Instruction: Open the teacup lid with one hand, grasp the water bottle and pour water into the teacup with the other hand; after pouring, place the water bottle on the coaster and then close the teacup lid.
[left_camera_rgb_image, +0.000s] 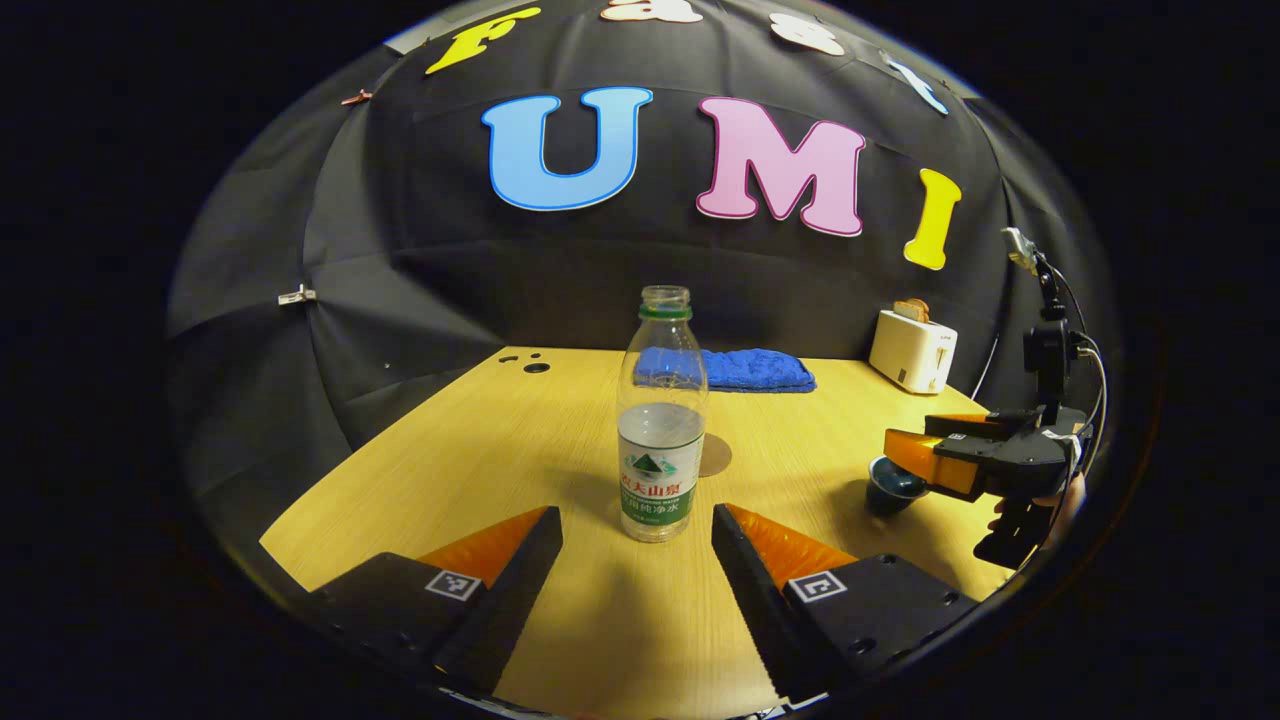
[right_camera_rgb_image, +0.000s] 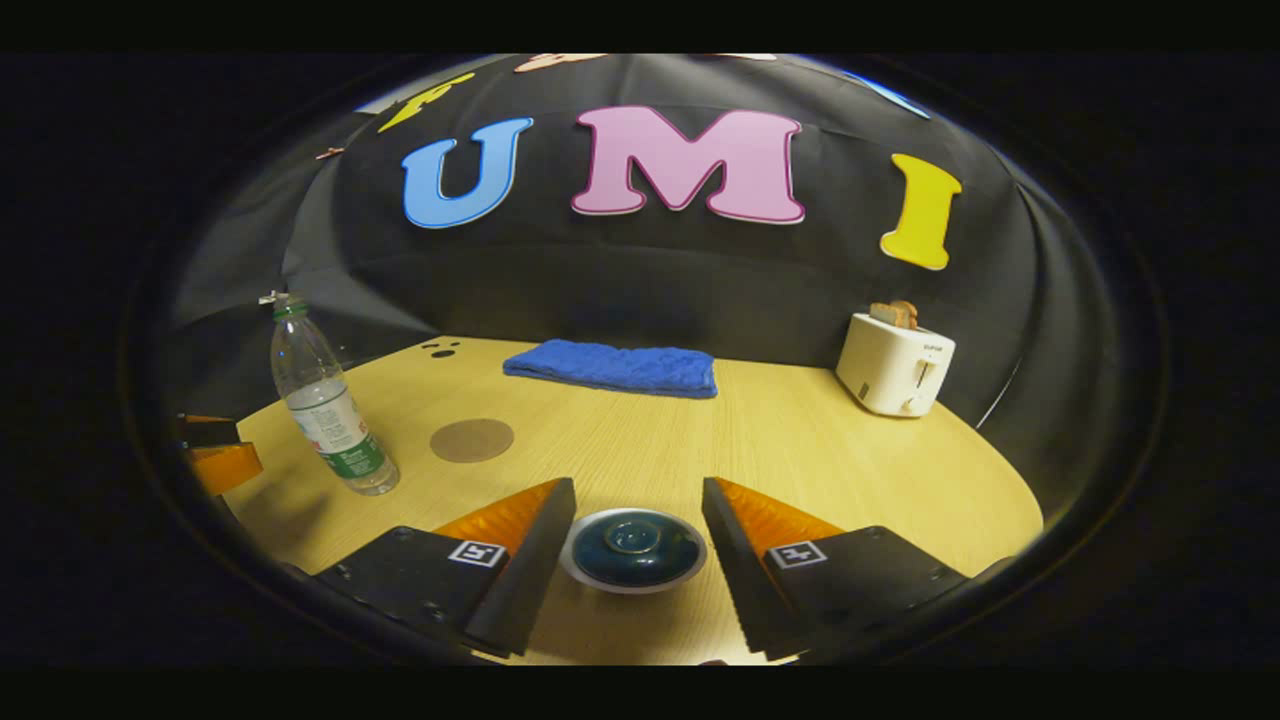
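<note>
Over on the left, the left gripper (left_camera_rgb_image: 637, 560) was held with its two fingers spread wide apart, nothing between them touching either one. Straight ahead of the gap, in the left gripper view, the water bottle (left_camera_rgb_image: 659, 432) stood upright on the wooden table (left_camera_rgb_image: 450, 470), uncapped and holding water to about the top of its label. Just behind the bottle's right side lay the round brown coaster (left_camera_rgb_image: 716, 455), flat on the table and partly hidden by the bottle. Farther back, near the wall, a folded blue towel (left_camera_rgb_image: 750, 369) rested on the table.

Moving right, the teacup (right_camera_rgb_image: 634, 549) sat with its dark lid (right_camera_rgb_image: 636, 545) on, and the right gripper (right_camera_rgb_image: 638, 560) had its fingers set apart on either side of it, close to the rim; whether they touched it could not be told. In the left gripper view the right gripper (left_camera_rgb_image: 905, 470) hung low over the teacup (left_camera_rgb_image: 890, 487), a hand (left_camera_rgb_image: 1060, 497) holding it from behind. At the far right corner stood a white toaster (right_camera_rgb_image: 893, 365) with bread in its slots.
</note>
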